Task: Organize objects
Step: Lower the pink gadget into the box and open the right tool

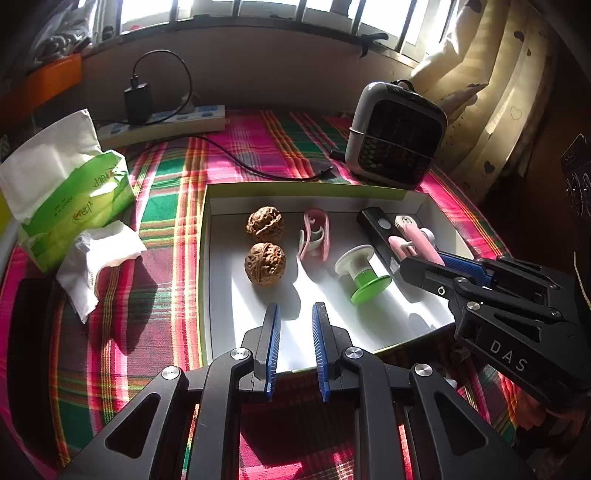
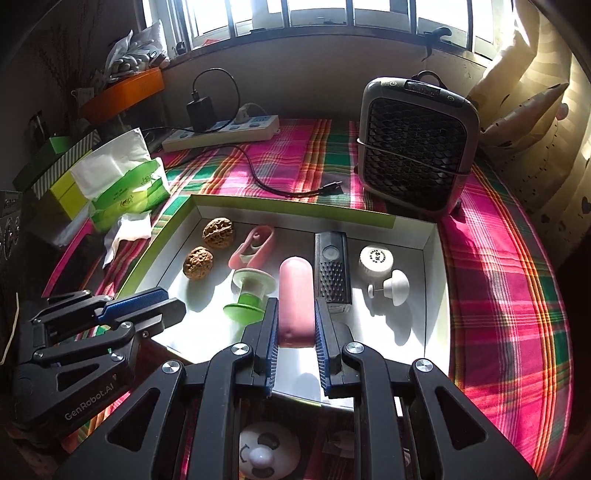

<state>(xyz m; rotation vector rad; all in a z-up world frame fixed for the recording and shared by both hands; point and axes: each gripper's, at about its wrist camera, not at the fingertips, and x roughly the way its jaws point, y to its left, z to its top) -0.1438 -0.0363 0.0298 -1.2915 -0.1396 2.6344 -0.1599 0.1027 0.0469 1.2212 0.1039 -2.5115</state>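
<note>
Two walnuts lie side by side in the white tray ahead of our left gripper, whose fingers are spread with nothing between them, hovering above the tray's near edge. From the right wrist, our right gripper pinches a pink tube between its pads, over the tray floor between the green spool and the black grater. We judge this the placing step; next we must lower the tube into that gap and let go without nudging either neighbour.

Hard sunlight from the blown-out window casts sharp shadows across the white tray, while fisheye edges darken and bend.
</note>
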